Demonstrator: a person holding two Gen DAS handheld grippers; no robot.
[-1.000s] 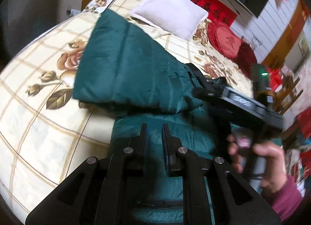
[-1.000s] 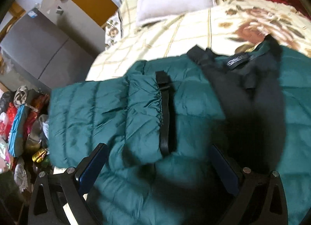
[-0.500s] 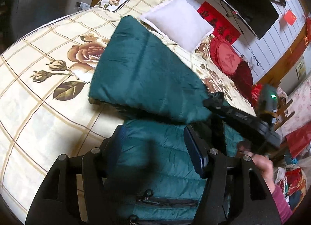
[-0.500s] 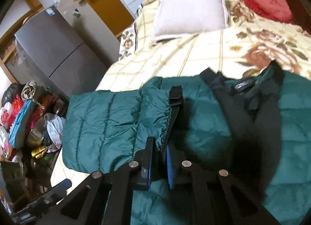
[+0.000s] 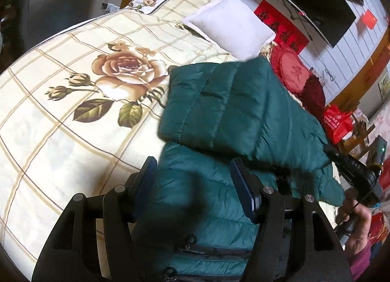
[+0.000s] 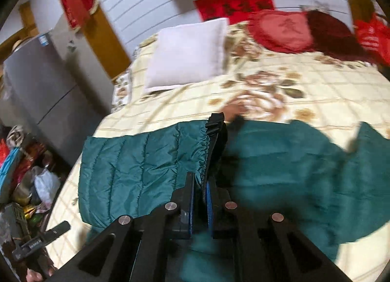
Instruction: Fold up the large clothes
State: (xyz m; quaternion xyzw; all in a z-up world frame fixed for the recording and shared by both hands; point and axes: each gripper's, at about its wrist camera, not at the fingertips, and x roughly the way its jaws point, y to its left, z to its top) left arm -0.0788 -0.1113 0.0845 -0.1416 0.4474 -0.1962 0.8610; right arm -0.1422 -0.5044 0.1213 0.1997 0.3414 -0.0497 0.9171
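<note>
A wide bed with a cream checked bedspread printed with brown roses (image 5: 73, 116) carries everything. Across it lies a dark green quilted puffer jacket (image 5: 207, 194), one sleeve (image 5: 234, 111) folded over its body. A white square pillow (image 5: 229, 28) rests near the head of the bed, with a round red embroidered cushion (image 5: 292, 72) just beside it. The left gripper (image 5: 195, 184) hovers over the jacket's body with its blue-padded fingers spread wide, holding nothing. The right gripper (image 6: 199, 196) has its fingers pressed together on the gathered, black-trimmed cuff (image 6: 209, 150) of the sleeve, lifting that sleeve above the bedspread. The right-wrist view is motion-blurred.
</note>
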